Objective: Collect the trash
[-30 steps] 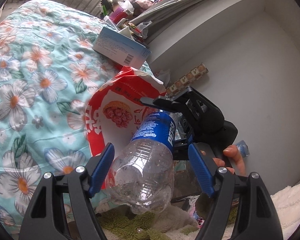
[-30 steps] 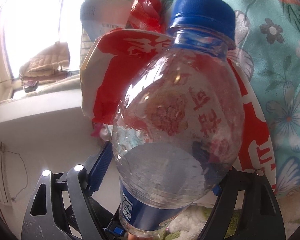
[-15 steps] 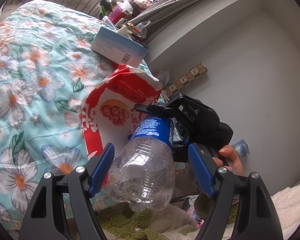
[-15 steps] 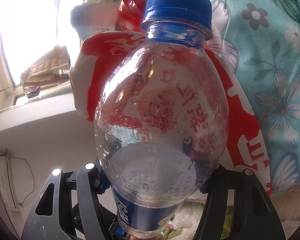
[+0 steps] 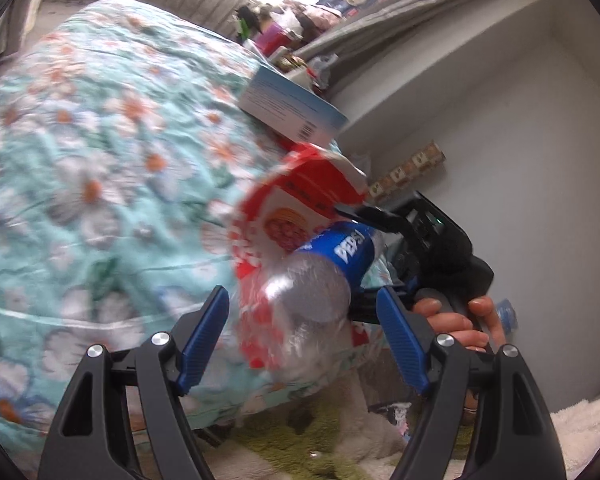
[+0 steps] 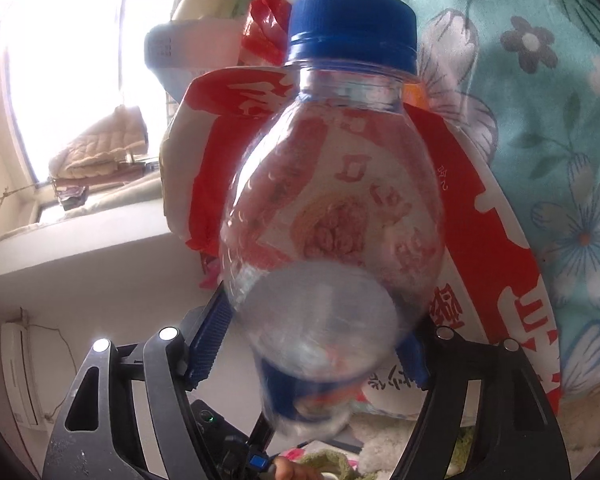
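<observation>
i note my right gripper [image 6: 308, 340] pinching the empty bottle [image 6: 332, 208] over the red bag [image 6: 500, 280], cap-first for dropping in; left gripper [image 5: 304, 340] spread, beside the bag.

Clear empty Pepsi bottle [image 6: 332, 208], blue cap [image 6: 354, 30], blue label, tilted, before red-and-white snack bag [image 5: 300, 204]

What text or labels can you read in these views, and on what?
"PEPSI": on the blue label of the plastic bottle.
Large white Chinese characters on the red bag: not legible to me.
Barcode and small print on the blue-white box: too blurred to read.
</observation>
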A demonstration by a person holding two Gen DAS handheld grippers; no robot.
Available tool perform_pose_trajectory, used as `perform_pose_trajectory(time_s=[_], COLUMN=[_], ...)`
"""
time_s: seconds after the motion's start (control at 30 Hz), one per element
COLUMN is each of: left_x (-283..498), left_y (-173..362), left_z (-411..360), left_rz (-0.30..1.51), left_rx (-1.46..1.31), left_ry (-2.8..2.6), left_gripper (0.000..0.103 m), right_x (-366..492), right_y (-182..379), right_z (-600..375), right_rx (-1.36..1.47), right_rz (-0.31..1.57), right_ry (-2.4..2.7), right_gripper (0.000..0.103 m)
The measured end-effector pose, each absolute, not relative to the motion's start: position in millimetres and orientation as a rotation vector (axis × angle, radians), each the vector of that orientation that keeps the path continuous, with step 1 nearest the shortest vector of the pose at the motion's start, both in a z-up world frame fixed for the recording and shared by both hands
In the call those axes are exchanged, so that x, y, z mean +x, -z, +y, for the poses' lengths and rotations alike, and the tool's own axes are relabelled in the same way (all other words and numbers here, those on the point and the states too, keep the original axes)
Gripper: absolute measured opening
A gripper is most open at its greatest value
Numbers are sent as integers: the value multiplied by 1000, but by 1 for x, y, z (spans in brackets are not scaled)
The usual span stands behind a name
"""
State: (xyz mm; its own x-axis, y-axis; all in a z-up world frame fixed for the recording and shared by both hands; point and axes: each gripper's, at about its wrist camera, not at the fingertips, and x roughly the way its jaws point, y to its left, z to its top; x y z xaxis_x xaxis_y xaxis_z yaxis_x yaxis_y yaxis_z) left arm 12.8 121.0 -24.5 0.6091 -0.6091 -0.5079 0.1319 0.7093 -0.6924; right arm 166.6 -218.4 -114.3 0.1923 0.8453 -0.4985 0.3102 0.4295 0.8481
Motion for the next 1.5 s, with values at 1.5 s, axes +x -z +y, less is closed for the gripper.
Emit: perform_pose_trajectory(time_s=[1.5], left_x=[101], left_y=[51], left_z=[95], left_rz=[1009], left_rx=[-484], left_ry=[354], left_gripper=[55], right_x=[164], right_y=[70], right_z=[-265], right_rx=[594], right_rz=[1305], right_ry=[-488], right_gripper=[61])
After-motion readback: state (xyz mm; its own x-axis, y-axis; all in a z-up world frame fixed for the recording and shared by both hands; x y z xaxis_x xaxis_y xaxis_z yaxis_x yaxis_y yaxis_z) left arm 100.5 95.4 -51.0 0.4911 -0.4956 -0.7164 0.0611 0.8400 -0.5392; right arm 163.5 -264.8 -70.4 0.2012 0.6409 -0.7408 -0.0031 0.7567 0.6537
